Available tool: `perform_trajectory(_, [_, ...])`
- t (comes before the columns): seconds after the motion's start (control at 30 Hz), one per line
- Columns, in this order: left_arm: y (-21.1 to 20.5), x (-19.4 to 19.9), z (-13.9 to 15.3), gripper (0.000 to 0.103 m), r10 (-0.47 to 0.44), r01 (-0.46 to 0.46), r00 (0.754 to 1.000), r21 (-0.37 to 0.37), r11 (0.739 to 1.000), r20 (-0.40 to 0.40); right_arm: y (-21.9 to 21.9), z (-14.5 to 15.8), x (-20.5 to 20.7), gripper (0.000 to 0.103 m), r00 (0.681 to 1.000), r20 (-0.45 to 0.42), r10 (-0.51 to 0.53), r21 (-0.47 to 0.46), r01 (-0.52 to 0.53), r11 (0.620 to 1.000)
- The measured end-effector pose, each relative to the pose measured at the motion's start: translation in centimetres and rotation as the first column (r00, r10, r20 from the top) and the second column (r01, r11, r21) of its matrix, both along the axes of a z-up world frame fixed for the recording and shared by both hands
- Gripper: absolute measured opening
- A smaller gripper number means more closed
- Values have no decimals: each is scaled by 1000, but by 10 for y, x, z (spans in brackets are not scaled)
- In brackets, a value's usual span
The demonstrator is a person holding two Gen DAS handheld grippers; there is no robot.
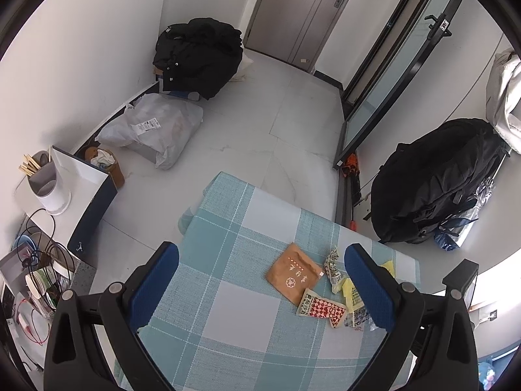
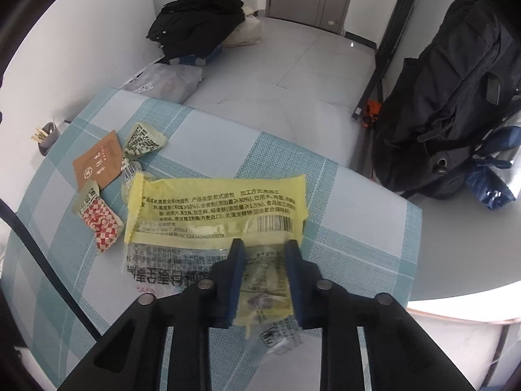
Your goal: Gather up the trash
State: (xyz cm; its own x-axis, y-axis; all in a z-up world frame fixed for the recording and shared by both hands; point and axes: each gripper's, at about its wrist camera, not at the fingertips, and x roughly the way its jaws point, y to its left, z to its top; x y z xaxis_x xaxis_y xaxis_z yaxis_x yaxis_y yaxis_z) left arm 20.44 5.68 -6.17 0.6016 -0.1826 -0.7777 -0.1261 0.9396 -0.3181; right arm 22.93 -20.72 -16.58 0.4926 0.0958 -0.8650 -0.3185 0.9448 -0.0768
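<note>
Right wrist view: the right tongs (image 2: pixel 265 254) are pinching the yellow wrapper (image 2: pixel 215 208) lying on the counter (image 2: pixel 358 195); three wrappers (image 2: pixel 97 221) are waiting nearby. Left tongs (image 1: pixel 260 280) are hanging spread, empty.

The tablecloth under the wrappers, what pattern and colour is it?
The tablecloth is a teal and pale blue-grey check with thin white lines, clearest in the left wrist view.

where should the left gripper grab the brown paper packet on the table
Take the brown paper packet by its far corner, coming from above. It lies flat on the tablecloth, and that corner is bare, while the red checked wrapper overlaps its near edge. The left gripper is open.
</note>
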Motion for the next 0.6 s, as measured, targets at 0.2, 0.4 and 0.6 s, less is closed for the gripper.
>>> perform_trajectory(0.2, [-6,3,-4,100,0,0,1000,-1,1000,-11,-6,4,-4,14,999,-16,31,39,-31,999])
perform_trajectory(0.4, [-9,7,-5,100,0,0,1000,-14,1000,-23,-25,20,-9,8,999,2,41,136,-41,990])
perform_trajectory(0.6, [-20,14,-10,100,-31,31,998,-4,1000,-55,-40,29,-15,6,1000,-1,24,208,-23,978])
